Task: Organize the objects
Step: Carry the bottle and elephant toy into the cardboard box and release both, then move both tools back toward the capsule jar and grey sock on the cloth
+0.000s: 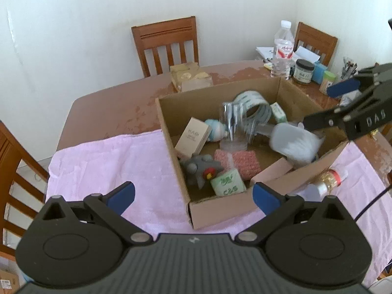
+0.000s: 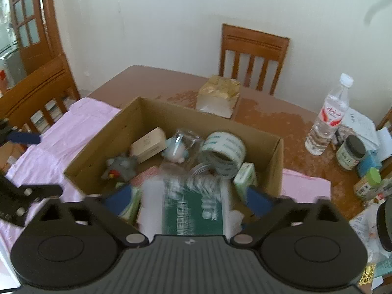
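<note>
An open cardboard box [image 1: 171, 132] stands on a pink towel [image 1: 110, 161]. Inside lie a beige carton [image 1: 193, 137], a blurred glass jar [image 1: 232, 127], a tape roll [image 1: 254, 105], a pink knitted cloth [image 1: 237, 161], a grey plush toy [image 1: 201, 169] and a green tissue pack [image 1: 227, 182]. My left gripper [image 1: 193, 196] is open over the box's near corner, nothing between its fingers. My right gripper [image 2: 191, 198] is open above the box. A blurred white and green pack [image 2: 193, 210] sits between its fingers, apart from both pads. The same pack [image 1: 294, 144] shows under the right gripper [image 1: 328, 105].
A small bottle with golden contents [image 1: 330, 178] lies on the towel by the box's right side. A water bottle [image 2: 328, 120], a dark-lidded jar [image 2: 350, 152] and papers crowd the table's far right. A wrapped package [image 2: 218, 98] sits behind the box. Wooden chairs surround the table.
</note>
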The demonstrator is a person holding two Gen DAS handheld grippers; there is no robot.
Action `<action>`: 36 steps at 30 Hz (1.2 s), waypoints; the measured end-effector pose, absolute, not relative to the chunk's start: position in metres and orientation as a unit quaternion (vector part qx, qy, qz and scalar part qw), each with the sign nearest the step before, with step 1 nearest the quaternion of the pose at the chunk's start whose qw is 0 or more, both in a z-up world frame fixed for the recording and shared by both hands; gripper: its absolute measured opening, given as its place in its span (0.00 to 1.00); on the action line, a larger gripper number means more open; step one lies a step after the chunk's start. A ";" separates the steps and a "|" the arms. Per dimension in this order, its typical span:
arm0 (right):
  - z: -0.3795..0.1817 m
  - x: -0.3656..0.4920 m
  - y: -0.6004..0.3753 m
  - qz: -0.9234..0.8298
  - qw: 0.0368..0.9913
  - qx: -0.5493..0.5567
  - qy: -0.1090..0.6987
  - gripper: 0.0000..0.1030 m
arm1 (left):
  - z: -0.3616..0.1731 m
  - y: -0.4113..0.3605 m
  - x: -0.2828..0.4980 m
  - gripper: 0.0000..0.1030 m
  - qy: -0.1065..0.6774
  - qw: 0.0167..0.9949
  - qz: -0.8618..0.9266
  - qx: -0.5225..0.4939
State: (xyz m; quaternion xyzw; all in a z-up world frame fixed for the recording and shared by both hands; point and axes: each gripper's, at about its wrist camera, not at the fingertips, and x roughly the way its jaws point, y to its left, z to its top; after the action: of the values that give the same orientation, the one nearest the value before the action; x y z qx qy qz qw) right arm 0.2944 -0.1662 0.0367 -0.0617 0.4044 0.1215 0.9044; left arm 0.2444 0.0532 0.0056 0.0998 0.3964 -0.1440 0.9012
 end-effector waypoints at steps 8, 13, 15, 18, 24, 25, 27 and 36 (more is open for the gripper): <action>0.028 0.288 -0.171 0.106 0.898 -0.060 0.424 1.00 | -0.008 0.051 0.235 0.99 0.407 0.898 -0.143 0.092; 0.021 0.276 -0.175 0.091 0.899 -0.053 0.426 1.00 | -0.019 0.047 0.231 0.99 0.407 0.899 -0.128 0.102; 0.016 0.270 -0.176 0.081 0.900 -0.050 0.425 1.00 | -0.023 0.045 0.229 0.99 0.410 0.898 -0.125 0.097; 0.009 0.258 -0.179 0.061 0.904 -0.051 0.420 1.00 | -0.029 0.042 0.223 0.99 0.412 0.898 -0.123 0.090; -0.011 0.230 -0.190 0.035 0.905 -0.030 0.423 1.00 | -0.041 0.035 0.214 0.99 0.425 0.893 -0.134 0.068; -0.016 0.224 -0.192 0.028 0.905 -0.029 0.424 1.00 | -0.043 0.033 0.212 0.99 0.427 0.891 -0.136 0.066; -0.025 0.214 -0.195 0.016 0.901 -0.020 0.433 1.00 | -0.046 0.029 0.208 0.99 0.429 0.890 -0.139 0.065; -0.068 0.186 -0.205 -0.022 0.885 0.037 0.463 1.00 | -0.057 0.030 0.197 0.99 0.435 0.887 -0.147 0.053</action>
State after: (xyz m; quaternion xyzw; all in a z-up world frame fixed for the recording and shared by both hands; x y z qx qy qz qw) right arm 0.1857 -0.2054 -0.0683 0.0370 0.4628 -0.0216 0.8854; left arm 0.1973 0.0303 -0.0568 0.0527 0.4353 -0.1472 0.8866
